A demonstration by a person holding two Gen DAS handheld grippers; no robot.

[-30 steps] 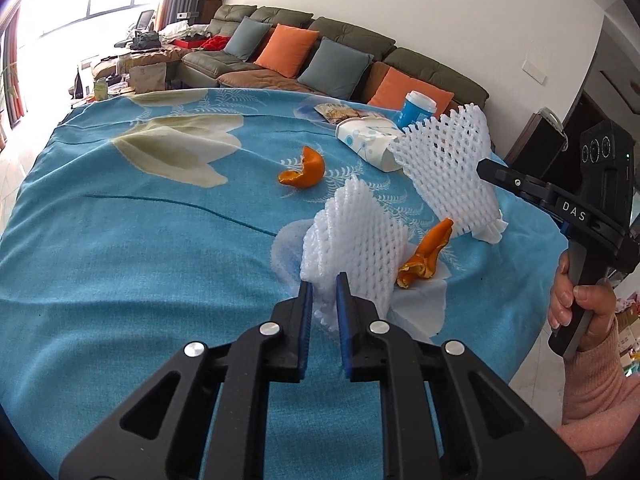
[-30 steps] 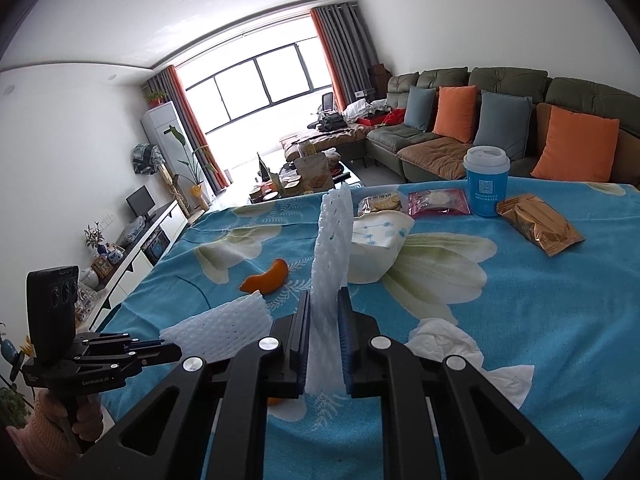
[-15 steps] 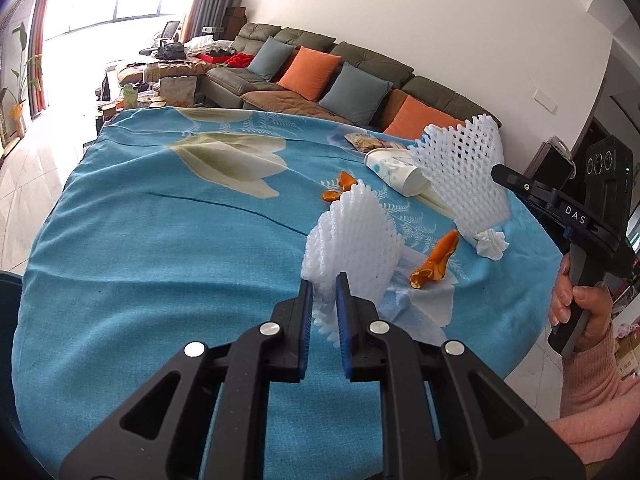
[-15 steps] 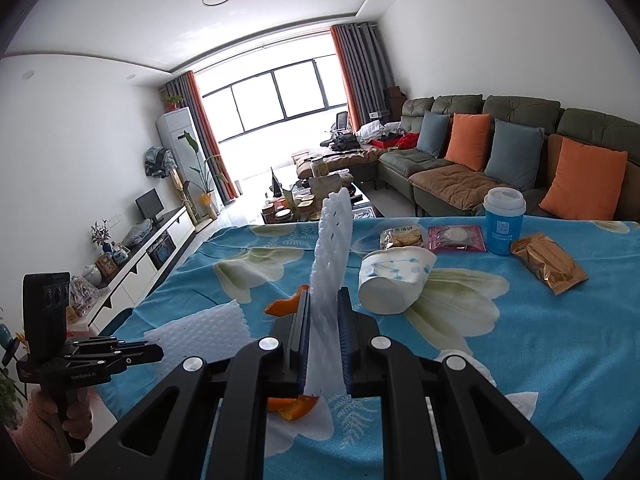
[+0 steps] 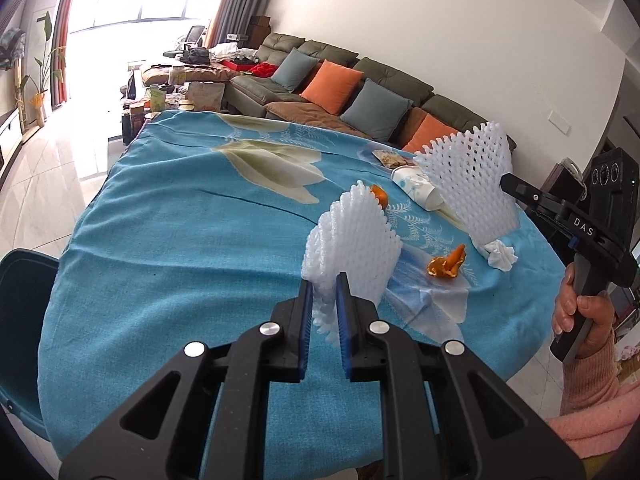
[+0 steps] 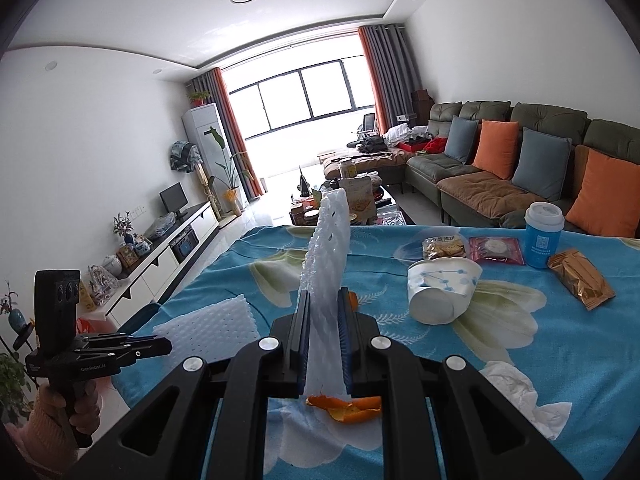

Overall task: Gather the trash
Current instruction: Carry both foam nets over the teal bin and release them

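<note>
The worktop (image 6: 560,360) wears a blue cloth printed with pale flowers. On it lie two orange peels (image 5: 447,265) (image 5: 379,196), a crumpled tissue (image 6: 520,396), a tipped paper bowl (image 6: 442,290), a blue lidded cup (image 6: 542,236) and three snack packets (image 6: 582,278).

The left wrist camera rides close behind its own fingers, tilted down across the blue floral tablecloth (image 5: 168,240) toward the sofa (image 5: 360,92) and window. The right wrist camera sits equally close, looking flatter down the living room toward the window (image 6: 304,96). Both views share the tipped paper cup (image 5: 416,190) (image 6: 440,292), and each catches the other handheld gripper.
</note>
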